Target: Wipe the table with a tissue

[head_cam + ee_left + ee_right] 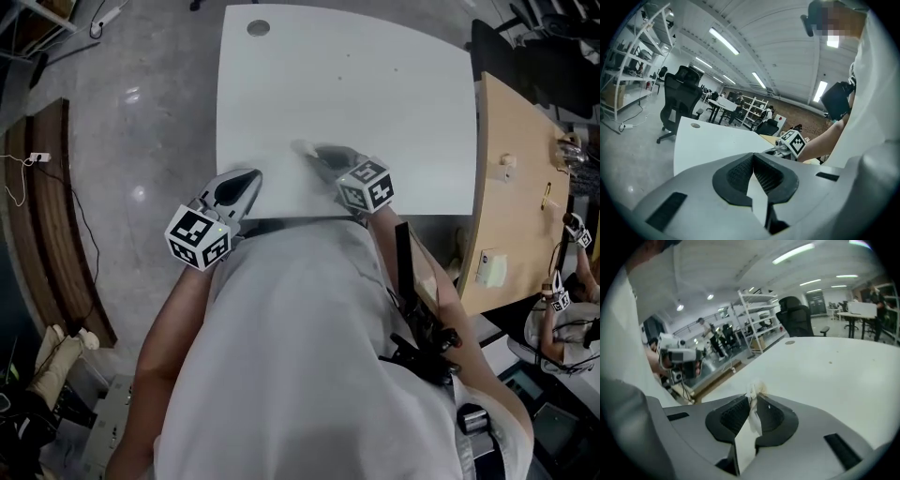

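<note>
The white table (pixel 375 84) fills the upper middle of the head view. A small white tissue (pixel 302 147) lies against the tabletop near its front edge, pinched in my right gripper (pixel 316 152), which is shut on it. In the right gripper view the tissue (pixel 754 416) sticks up and hangs down between the dark pads (pixel 733 416). My left gripper (pixel 249 176) hovers at the table's front left corner, to the left of the right one. In its own view the left gripper (pixel 753 155) is shut, with nothing between the tips.
A round grey grommet (pixel 258 28) sits at the table's far left. A wooden desk (pixel 516 187) adjoins the right side, with another person (pixel 562 323) beyond it. A black office chair (pixel 679 101) stands past the table's far end. Grey floor lies to the left.
</note>
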A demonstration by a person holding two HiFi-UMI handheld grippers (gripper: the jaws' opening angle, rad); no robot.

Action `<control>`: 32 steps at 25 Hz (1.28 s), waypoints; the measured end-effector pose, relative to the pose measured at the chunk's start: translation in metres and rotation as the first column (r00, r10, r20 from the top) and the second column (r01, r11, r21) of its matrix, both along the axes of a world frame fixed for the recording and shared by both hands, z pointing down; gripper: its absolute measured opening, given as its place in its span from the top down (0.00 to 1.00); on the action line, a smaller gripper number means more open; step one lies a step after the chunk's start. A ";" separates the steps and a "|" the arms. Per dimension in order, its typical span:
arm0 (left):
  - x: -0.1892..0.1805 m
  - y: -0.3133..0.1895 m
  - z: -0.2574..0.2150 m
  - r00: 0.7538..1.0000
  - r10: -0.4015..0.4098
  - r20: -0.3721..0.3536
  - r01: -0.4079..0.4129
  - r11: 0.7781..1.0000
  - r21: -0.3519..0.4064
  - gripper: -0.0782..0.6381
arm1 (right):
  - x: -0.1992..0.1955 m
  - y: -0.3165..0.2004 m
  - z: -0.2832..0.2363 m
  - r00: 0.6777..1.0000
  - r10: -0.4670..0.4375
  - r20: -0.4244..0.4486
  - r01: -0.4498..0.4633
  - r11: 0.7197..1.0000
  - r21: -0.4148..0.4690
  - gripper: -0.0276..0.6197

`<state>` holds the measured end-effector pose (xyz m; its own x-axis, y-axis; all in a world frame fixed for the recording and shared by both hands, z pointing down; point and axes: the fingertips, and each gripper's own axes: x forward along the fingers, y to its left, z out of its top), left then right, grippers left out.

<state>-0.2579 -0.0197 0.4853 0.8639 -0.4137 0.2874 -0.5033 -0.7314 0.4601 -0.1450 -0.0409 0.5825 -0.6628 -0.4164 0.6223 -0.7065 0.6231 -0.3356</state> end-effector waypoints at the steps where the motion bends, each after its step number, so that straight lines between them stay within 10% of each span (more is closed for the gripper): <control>1: 0.002 0.000 0.001 1.000 0.010 0.001 -0.010 1.000 0.002 0.88 | 0.007 -0.003 -0.006 0.997 0.052 0.049 -0.052 0.999 -0.009 0.87; 9: 0.038 0.000 0.004 0.992 0.123 0.005 -0.124 0.992 0.024 0.88 | 0.076 0.007 -0.025 0.945 0.295 0.144 -0.298 0.955 -0.005 0.87; 21: 0.112 0.000 -0.009 0.981 0.188 0.037 -0.189 0.982 0.020 0.88 | 0.221 0.010 -0.001 0.804 0.592 0.062 -0.590 0.806 -0.047 0.87; 32: 0.149 -0.020 -0.015 0.994 0.077 0.073 -0.077 0.997 -0.009 0.88 | 0.295 -0.083 -0.009 0.821 0.568 0.060 -0.569 0.822 0.002 0.87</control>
<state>-0.1087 -0.0400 0.4707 0.8697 -0.3446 0.3535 -0.4780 -0.7667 0.4286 0.1496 -0.1243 0.5738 -0.3372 -0.7412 0.5805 -0.9184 0.1234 -0.3759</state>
